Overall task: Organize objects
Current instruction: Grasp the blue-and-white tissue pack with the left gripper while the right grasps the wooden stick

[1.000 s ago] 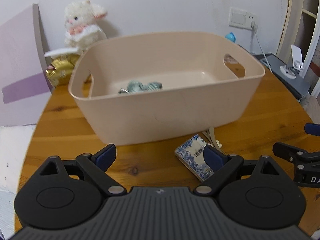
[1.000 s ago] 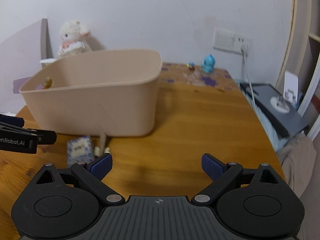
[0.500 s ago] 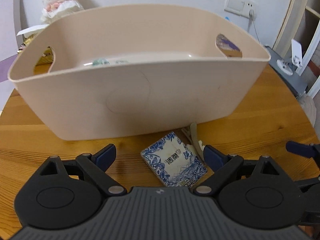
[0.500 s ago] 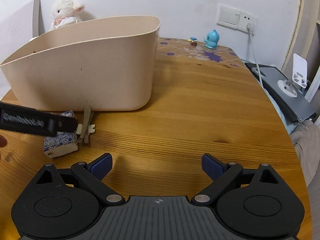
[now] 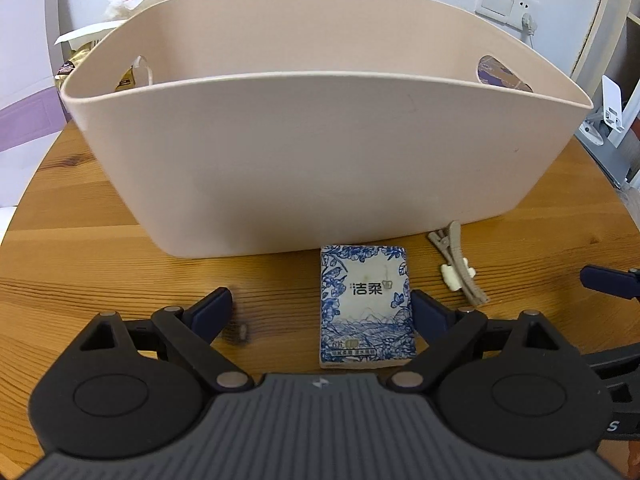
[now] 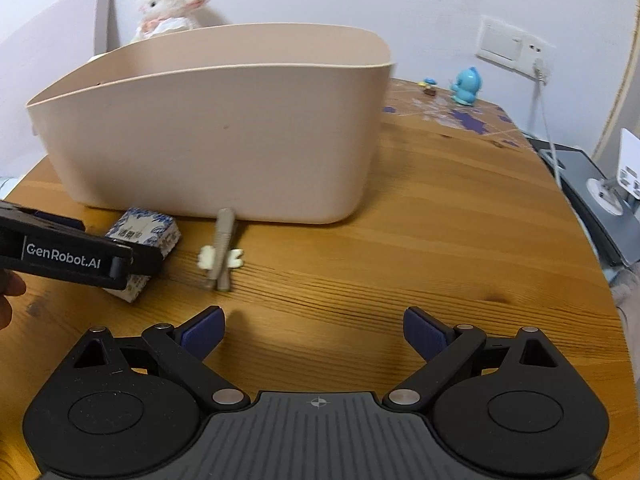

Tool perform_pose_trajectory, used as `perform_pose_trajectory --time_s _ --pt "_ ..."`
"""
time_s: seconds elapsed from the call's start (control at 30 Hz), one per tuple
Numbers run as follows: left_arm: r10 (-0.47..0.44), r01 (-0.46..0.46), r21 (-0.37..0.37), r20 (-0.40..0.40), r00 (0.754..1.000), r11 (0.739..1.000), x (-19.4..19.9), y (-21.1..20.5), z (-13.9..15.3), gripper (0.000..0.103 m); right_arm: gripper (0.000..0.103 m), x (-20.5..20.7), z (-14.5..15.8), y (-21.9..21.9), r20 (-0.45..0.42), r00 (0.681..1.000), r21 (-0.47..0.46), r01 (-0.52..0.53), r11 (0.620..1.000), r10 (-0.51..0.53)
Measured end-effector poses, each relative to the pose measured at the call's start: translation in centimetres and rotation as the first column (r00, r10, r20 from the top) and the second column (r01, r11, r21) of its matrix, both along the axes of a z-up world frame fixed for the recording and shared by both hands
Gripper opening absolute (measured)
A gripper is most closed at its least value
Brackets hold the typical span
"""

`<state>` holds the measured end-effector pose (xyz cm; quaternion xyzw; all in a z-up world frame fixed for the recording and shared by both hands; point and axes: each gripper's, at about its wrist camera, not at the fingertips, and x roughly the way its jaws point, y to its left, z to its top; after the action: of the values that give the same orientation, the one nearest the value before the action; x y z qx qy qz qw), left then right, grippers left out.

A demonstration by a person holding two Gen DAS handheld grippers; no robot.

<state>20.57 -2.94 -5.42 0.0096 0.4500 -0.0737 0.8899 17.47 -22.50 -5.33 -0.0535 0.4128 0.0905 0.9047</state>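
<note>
Left wrist view is showing the left gripper (image 5: pixel 322 312) with its jaws standing wide apart and low over the wooden table (image 5: pixel 100 264), straddling a blue-and-white tissue pack (image 5: pixel 366 306) that is lying flat between the fingers, closer to the right one. Straight ahead of the gripper, a beige plastic bin (image 5: pixel 320 152) is sitting just beyond the pack. A beige hair clip (image 5: pixel 458 266) is lying ahead and to the right of the right finger, near the bin's base. In the right wrist view, the right gripper (image 6: pixel 314 330) is hovering with jaws spread and holding nothing, the clip lying ahead of its left finger. A plush toy (image 6: pixel 170 4) is sitting behind the bin.
</note>
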Motion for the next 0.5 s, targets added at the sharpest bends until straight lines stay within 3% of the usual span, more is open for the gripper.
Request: perform_pose_trajectory --time_s 0.37,0.5 --pt "-0.026 0.026 0.036 0.007 1.000 0.999 -0.2 1.6 0.2 0.091 0.097 1.9 -0.7 2.5 0.009 0.999 0.007 -0.044 0.999 0.044" --pt "-0.025 0.024 0.036 0.015 1.000 0.999 0.5 2.5 0.5 0.083 0.097 2.6 -0.8 3.4 0.026 0.998 0.008 -0.050 0.999 0.050"
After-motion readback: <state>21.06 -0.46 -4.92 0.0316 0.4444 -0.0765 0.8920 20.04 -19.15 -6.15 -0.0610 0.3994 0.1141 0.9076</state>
